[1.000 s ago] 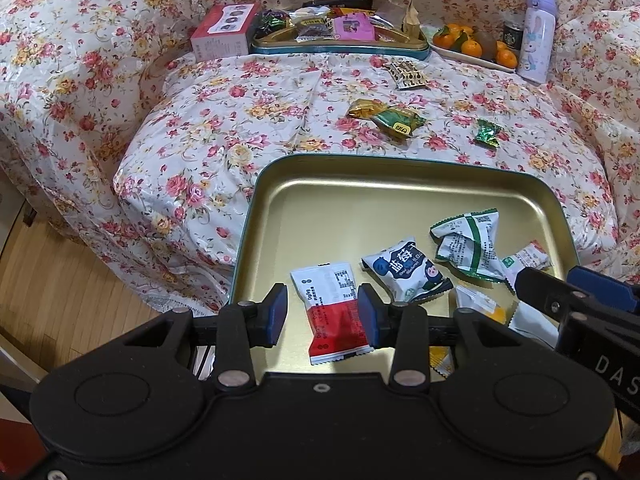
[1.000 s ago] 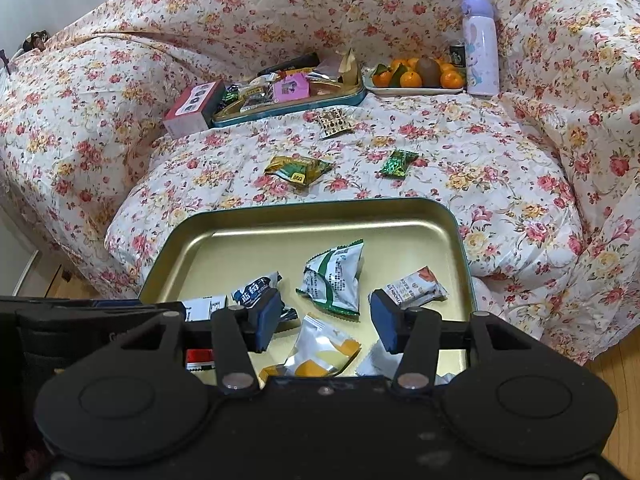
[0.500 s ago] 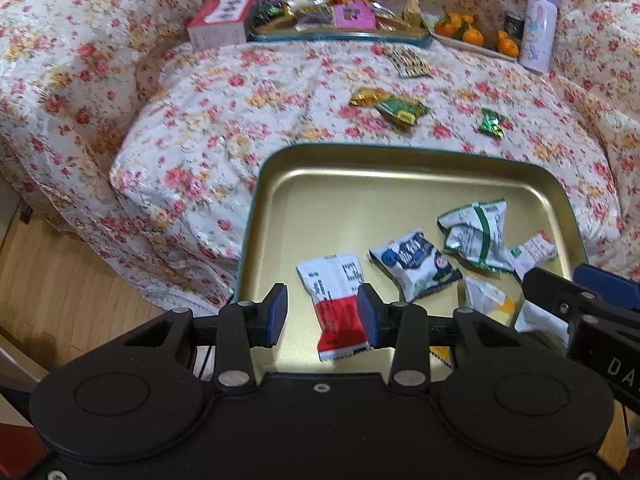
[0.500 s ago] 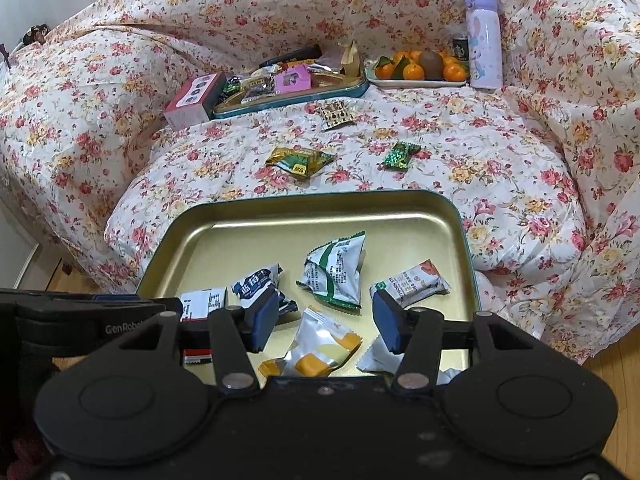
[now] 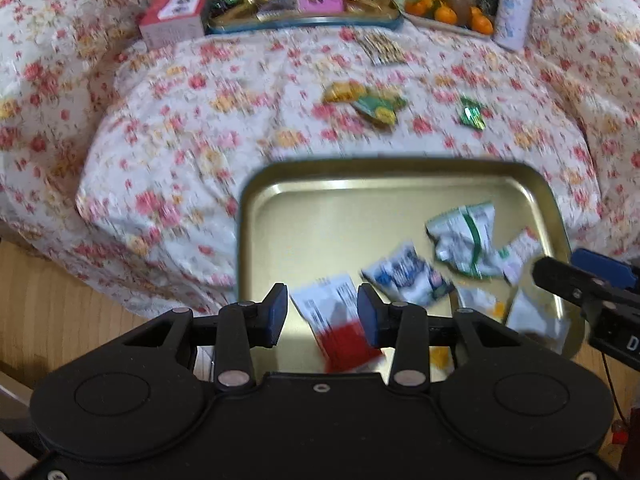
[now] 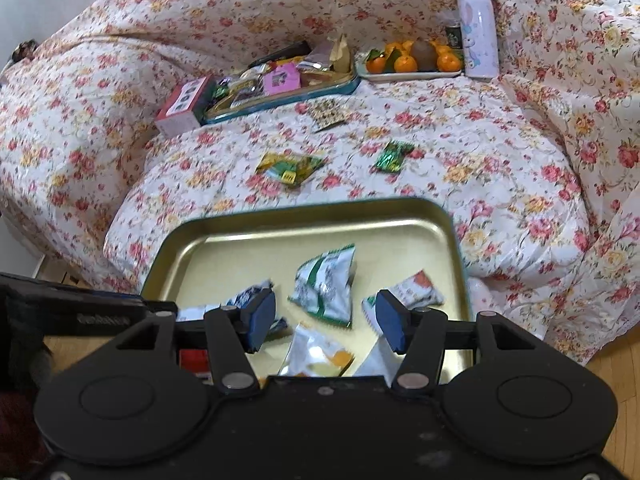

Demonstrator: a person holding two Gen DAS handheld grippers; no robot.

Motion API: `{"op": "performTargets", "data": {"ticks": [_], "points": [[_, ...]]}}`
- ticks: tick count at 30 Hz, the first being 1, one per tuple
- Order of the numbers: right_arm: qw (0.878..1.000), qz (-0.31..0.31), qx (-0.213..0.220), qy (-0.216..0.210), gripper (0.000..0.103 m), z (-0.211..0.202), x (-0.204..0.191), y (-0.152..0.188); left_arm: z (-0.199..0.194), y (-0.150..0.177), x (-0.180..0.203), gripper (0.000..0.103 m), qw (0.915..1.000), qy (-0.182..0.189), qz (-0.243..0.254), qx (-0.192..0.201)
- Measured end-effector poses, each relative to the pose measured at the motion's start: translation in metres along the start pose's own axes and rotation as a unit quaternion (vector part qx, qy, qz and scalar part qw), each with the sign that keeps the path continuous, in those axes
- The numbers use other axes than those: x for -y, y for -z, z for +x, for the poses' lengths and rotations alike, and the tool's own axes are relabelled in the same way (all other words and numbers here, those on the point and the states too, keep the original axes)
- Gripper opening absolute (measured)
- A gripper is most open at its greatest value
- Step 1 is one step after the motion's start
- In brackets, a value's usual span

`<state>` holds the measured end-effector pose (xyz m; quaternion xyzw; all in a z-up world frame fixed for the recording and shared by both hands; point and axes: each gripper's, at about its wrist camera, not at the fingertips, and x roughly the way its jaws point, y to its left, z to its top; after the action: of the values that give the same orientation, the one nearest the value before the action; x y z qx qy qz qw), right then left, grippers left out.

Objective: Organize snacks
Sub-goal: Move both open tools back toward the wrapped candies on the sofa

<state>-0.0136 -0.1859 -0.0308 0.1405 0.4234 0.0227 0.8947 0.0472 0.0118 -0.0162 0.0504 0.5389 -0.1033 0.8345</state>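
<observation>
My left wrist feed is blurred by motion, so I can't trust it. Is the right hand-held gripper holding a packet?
Observer: No. The right hand-held gripper is open, with nothing clamped in it, and it is over the near end of the tray.
Operator: What shows in its gap?
Observer: A white-and-yellow packet lying flat in the tray. It looks untouched.
Operator: Is there anything on the fruit plate besides oranges?
Observer: Yes, one brown fruit, perhaps a kiwi, sits among them.
</observation>
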Motion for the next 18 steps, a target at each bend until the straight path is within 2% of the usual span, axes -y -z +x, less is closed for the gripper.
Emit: {"op": "performTargets", "data": {"ticks": [8, 18], "points": [[1.0, 0.002, 0.015, 0.011, 0.059, 0.012, 0.01, -0.043, -0.005, -0.049, -0.011, 0.049, 0.9983, -0.034, 0.003, 0.046], [0.999, 0.006, 0.02, 0.033, 0.059, 0.045, 0.022, -0.101, 0.014, -0.108, -0.011, 0.049, 0.9964, -0.06, 0.003, 0.06]]}}
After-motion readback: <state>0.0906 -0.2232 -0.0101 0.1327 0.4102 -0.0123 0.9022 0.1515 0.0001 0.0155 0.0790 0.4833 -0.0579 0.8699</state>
